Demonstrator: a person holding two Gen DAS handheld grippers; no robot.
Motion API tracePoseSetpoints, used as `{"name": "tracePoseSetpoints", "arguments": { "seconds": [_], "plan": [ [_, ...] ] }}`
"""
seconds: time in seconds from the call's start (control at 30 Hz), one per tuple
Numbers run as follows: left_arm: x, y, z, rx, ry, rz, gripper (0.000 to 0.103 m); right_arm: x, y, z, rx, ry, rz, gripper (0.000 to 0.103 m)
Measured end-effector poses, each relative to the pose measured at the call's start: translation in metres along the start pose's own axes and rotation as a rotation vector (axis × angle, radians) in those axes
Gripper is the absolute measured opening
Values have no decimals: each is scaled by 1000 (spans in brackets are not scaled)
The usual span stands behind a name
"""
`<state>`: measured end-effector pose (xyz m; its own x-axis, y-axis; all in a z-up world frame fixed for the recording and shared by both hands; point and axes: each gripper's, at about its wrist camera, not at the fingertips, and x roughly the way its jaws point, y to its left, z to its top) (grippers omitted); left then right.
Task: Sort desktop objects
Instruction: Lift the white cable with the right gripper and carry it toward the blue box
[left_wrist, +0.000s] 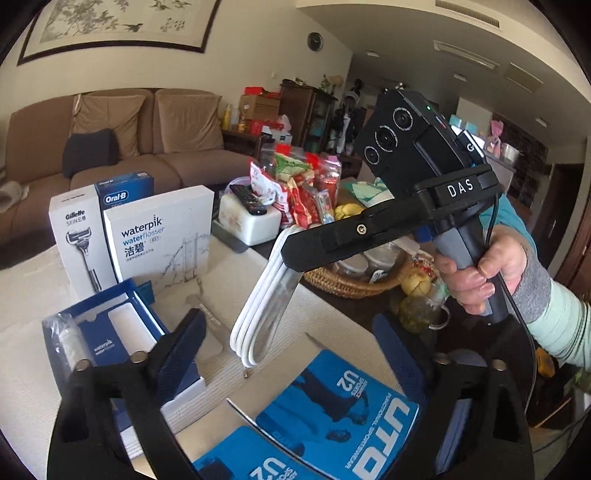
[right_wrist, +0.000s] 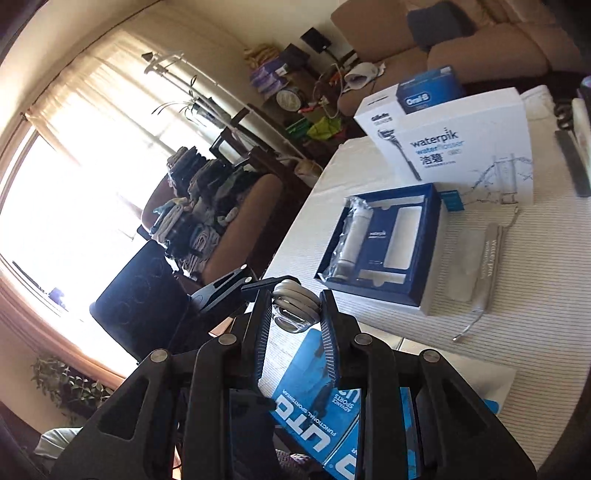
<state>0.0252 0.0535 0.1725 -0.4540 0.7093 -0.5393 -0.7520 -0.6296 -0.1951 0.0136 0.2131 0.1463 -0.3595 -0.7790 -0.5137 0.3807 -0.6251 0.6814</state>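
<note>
My right gripper (right_wrist: 295, 306) is shut on a coiled white cable in a clear bag (left_wrist: 260, 306), which hangs in the air above the table; the coil also shows between the fingers in the right wrist view (right_wrist: 295, 299). My left gripper (left_wrist: 291, 332) is open and empty, its fingers either side of the hanging bag's lower end. An open blue Waterpik box (left_wrist: 122, 325) lies on the white striped cloth at the left, also in the right wrist view (right_wrist: 388, 240). Blue UTO packets (left_wrist: 332, 398) lie under the grippers.
Upright Waterpik (left_wrist: 162, 236), Gillette (left_wrist: 79, 236) and Oral-B (left_wrist: 123, 190) boxes stand at the back. A grey Waterpik pouch (right_wrist: 476, 266) lies on the cloth. A wicker basket (left_wrist: 351, 280), snack bags (left_wrist: 295, 188) and a white box with a remote (left_wrist: 249, 218) crowd the right.
</note>
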Motion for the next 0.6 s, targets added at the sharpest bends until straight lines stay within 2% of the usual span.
{"name": "tracePoseSetpoints", "arguments": {
  "seconds": [0.03, 0.17, 0.2, 0.37, 0.4, 0.47, 0.6],
  "plan": [
    [0, 3, -3, 15, 32, 2, 58, 5, 3, 0, 0, 6, -1, 25],
    [-1, 18, -15, 75, 122, 90, 50, 31, 5, 4, 16, 33, 12, 25],
    [-2, 24, -17, 77, 130, 98, 47, 39, 5, 5, 18, 40, 8, 25],
    [-16, 56, -17, 98, 151, 120, 46, 81, -2, 13, 40, 78, 7, 25],
    [-18, 63, -16, 105, 160, 117, 39, 89, -4, 14, 47, 83, 11, 25],
    [-11, 74, -16, 128, 214, 128, 25, 105, -10, 18, 62, 91, 16, 25],
    [16, 93, -26, 169, 344, 137, 25, 137, -25, 22, 97, 111, 10, 24]
  ]
}}
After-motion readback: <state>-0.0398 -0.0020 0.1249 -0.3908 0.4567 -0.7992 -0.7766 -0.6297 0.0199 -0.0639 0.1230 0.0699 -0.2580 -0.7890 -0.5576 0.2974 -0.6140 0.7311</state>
